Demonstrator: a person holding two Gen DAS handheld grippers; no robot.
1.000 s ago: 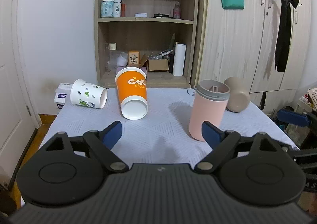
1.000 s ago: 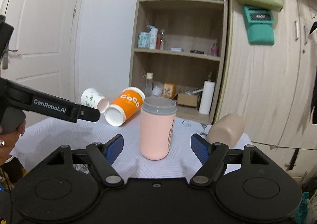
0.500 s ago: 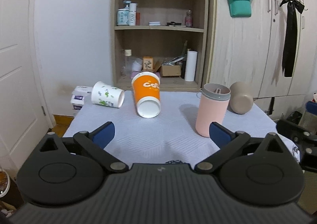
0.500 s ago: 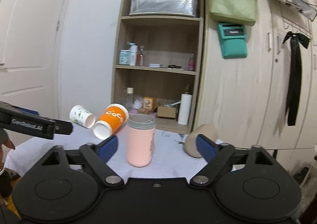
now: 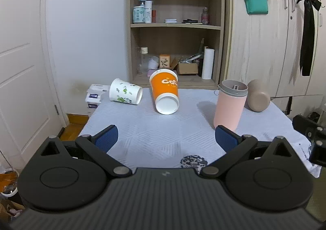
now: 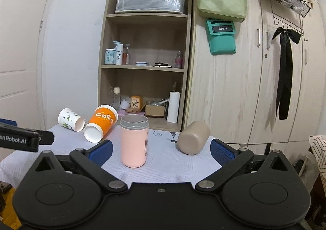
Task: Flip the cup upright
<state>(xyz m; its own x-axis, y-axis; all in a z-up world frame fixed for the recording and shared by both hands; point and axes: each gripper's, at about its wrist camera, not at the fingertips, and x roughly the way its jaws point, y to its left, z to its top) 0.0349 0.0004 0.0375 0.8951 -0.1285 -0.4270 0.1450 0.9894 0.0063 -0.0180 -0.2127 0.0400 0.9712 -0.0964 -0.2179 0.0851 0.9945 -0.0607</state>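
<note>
Pink tumbler (image 5: 229, 105) upright, orange cup (image 5: 166, 91) toppled

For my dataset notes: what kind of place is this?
Probably a room in a home: a wooden shelf with toiletry bottles, wardrobe doors, and a cloth-covered table holding cups.

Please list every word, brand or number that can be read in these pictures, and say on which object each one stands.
"Redmi": on the green pouch hanging on the cupboard.
"CoCo": on the orange cup lying on its side.
"WIG": on the white bottle on the shelf.
"enRobot.AI" (start cut off): on the left hand-held gripper, seen from the right wrist.
Print on the pink cup and the teal jar: too small to read.
</note>
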